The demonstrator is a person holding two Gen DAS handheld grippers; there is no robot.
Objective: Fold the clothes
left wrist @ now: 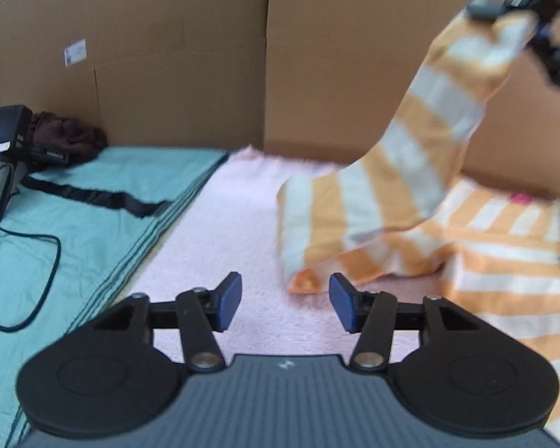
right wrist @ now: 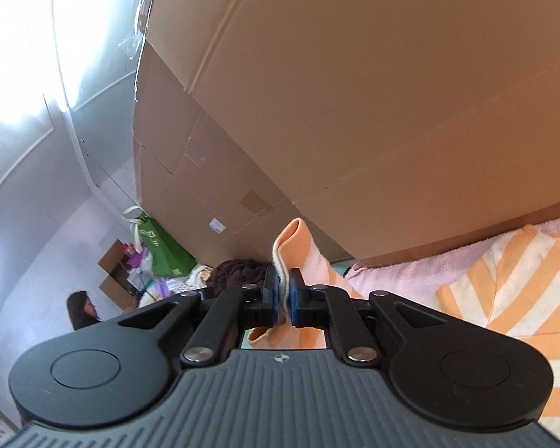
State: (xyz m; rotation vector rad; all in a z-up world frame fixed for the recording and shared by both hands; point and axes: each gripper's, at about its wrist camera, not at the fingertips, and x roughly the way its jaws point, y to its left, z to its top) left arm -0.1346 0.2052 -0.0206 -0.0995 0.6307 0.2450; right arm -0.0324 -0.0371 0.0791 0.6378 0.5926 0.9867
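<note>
Left gripper (left wrist: 285, 300) spread, empty, over pink towel (left wrist: 220, 231). Beyond, orange-striped shirt (left wrist: 504, 261) flat along towel's right edge, sleeve (left wrist: 410, 156) slanting up toward cardboard wall (left wrist: 168, 56), cuff pinched in right gripper (right wrist: 284, 291).

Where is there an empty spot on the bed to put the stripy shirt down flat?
The pink towel is bare between the teal cloth and the striped shirt. The teal cloth's far corner is crowded: black device, cable, brown garment.

Cardboard wall (left wrist: 190, 56) behind teal cloth (left wrist: 93, 201), black device (left wrist: 9, 130).
</note>
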